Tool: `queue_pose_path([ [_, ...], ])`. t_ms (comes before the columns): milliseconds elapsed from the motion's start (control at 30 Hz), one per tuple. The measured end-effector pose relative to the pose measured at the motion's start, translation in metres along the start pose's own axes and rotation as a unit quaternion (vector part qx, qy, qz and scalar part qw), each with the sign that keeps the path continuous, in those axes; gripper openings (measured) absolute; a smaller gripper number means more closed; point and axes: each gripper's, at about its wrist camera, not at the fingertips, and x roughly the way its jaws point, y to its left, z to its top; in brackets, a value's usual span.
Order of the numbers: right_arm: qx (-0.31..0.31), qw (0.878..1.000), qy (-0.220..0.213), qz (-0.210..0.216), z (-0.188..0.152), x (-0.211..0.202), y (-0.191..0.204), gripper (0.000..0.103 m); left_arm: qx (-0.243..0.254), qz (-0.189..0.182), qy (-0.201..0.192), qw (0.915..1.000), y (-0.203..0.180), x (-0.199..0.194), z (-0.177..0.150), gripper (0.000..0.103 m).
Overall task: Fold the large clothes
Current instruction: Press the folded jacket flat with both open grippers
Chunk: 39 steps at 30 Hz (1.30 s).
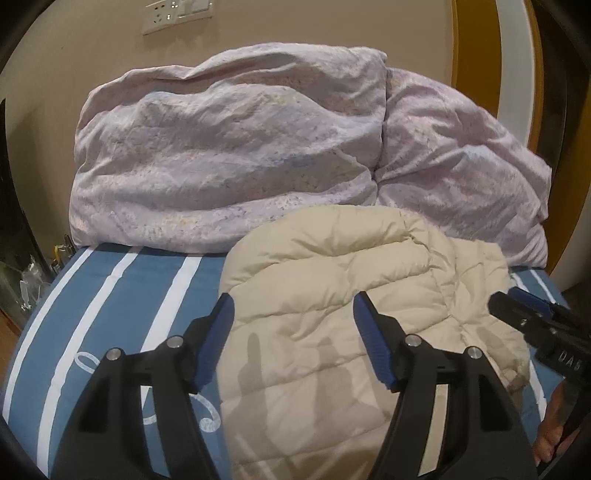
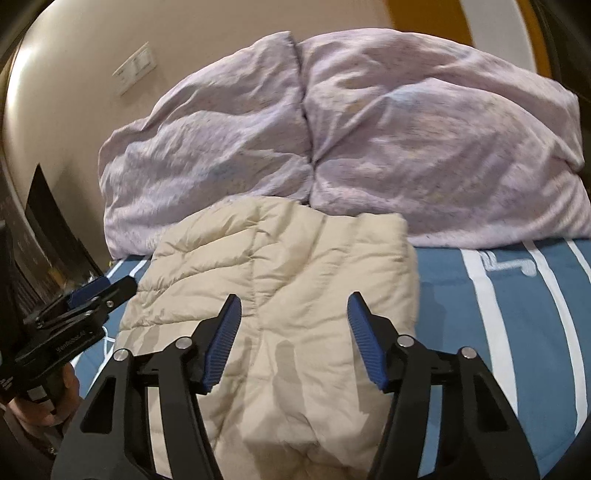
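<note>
A cream quilted puffer jacket (image 1: 351,295) lies folded into a compact bundle on the blue striped bed; it also shows in the right wrist view (image 2: 280,280). My left gripper (image 1: 293,314) is open and empty, hovering just above the jacket's near left part. My right gripper (image 2: 293,312) is open and empty, hovering above the jacket's near right part. The right gripper also shows at the right edge of the left wrist view (image 1: 524,314). The left gripper shows at the left edge of the right wrist view (image 2: 99,291).
A bulky lilac duvet (image 1: 236,147) is piled against the beige wall behind the jacket, also in the right wrist view (image 2: 369,140). The blue bedsheet with white stripes (image 1: 122,295) lies bare to the left and right (image 2: 498,314). Wall sockets (image 1: 177,14) sit above.
</note>
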Motion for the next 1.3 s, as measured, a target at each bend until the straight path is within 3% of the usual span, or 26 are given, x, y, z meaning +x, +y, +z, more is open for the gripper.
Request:
queue_pose_path([
  [200,-0.031,0.998,-0.027,-0.042,0.001,0.013,0.006,0.060,0.012,0.021,0.004,0.9997,-0.009,0.020,-0.001,0.066],
  [333,-0.043,0.996,-0.002,-0.076,-0.009,0.036,0.001,0.060,0.026,0.038,0.027,0.9985,-0.011,0.045,-0.013,0.067],
  [467,-0.063,0.994,0.007,-0.087,-0.021,0.048,0.003,0.060,0.038,0.043,0.021,0.9982,-0.010,0.054,-0.022,0.068],
  [1300,-0.022,0.996,0.036,-0.075,-0.027,0.066,-0.013,0.062,0.024,0.024,0.041,0.9986,-0.005,0.082,-0.035,0.077],
])
